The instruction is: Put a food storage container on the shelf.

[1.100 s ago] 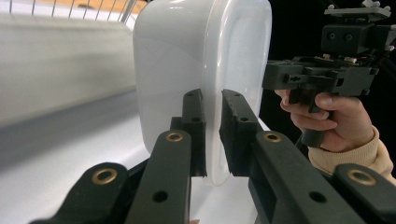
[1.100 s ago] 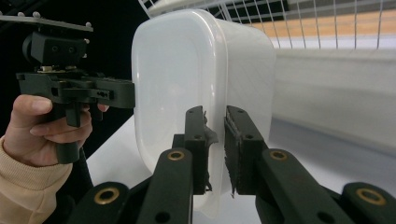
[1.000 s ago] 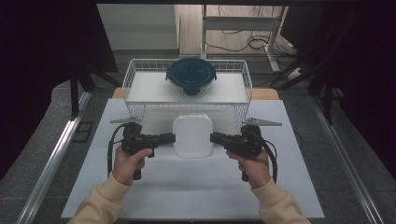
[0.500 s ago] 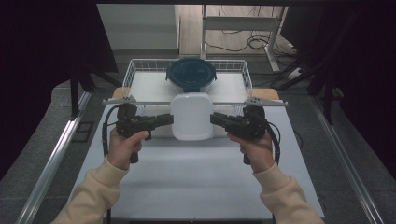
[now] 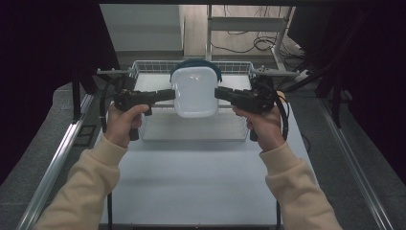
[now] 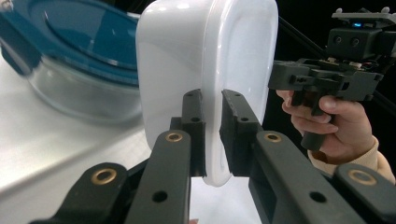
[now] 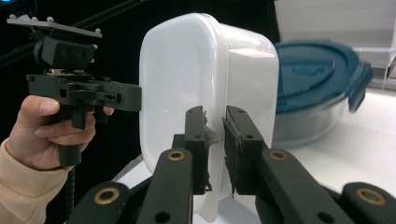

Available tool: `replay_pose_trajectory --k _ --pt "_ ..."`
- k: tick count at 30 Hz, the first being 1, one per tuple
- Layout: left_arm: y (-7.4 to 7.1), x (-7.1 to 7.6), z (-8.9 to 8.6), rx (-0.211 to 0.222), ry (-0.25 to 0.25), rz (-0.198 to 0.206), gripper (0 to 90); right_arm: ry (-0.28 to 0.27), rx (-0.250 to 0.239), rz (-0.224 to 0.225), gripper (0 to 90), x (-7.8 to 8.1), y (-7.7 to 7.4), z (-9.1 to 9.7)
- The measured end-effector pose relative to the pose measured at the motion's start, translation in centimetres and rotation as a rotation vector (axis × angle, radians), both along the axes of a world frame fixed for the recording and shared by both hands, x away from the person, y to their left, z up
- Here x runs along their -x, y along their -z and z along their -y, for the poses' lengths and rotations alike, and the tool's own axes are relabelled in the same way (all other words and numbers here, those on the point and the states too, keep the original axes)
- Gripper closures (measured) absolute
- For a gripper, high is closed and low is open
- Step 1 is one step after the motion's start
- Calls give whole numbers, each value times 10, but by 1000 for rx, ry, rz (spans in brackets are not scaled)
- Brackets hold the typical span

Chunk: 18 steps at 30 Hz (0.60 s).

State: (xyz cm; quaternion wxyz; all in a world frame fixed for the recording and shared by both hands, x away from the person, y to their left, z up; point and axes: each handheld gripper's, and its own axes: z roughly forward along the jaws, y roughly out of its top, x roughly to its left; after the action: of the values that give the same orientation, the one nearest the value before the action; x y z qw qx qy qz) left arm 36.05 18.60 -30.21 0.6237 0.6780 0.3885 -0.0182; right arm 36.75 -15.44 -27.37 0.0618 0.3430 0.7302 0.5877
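A white plastic tub [image 5: 194, 91] hangs in the air over the wire basket [image 5: 191, 130], held by its rim from both sides. My left gripper [image 5: 170, 94] is shut on the tub's left rim, and in the left gripper view its jaws pinch the rim [image 6: 212, 100] of the tub [image 6: 187, 56]. On the opposite rim my right gripper [image 5: 218, 93] is shut too, its jaws clamping the edge [image 7: 215, 116] of the tub [image 7: 187, 70]. A glass container with a blue lid [image 5: 196, 63] sits in the basket behind the tub.
The basket stands at the far end of the white table [image 5: 191, 182]. Close behind the tub lies the blue-lidded container [image 6: 70, 42] [image 7: 313, 70]. A metal rail [image 5: 57, 158] runs along the left side. Dark curtains flank the table.
Both hands have lifted the white tub off the table and carried it up and away. It now hangs over the basket, in front of the blue lid.
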Motion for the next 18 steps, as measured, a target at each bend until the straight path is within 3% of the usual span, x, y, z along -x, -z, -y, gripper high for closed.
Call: replay_pose_trajectory --k 13,18 --pt "-35 -35 -6 -15 -6 -10 807 -2 -35 -11 795 -34 -27 -5" --pt "-43 -48 -7 -15 -16 -40 806 9 -44 -37 796 -50 -33 -7"
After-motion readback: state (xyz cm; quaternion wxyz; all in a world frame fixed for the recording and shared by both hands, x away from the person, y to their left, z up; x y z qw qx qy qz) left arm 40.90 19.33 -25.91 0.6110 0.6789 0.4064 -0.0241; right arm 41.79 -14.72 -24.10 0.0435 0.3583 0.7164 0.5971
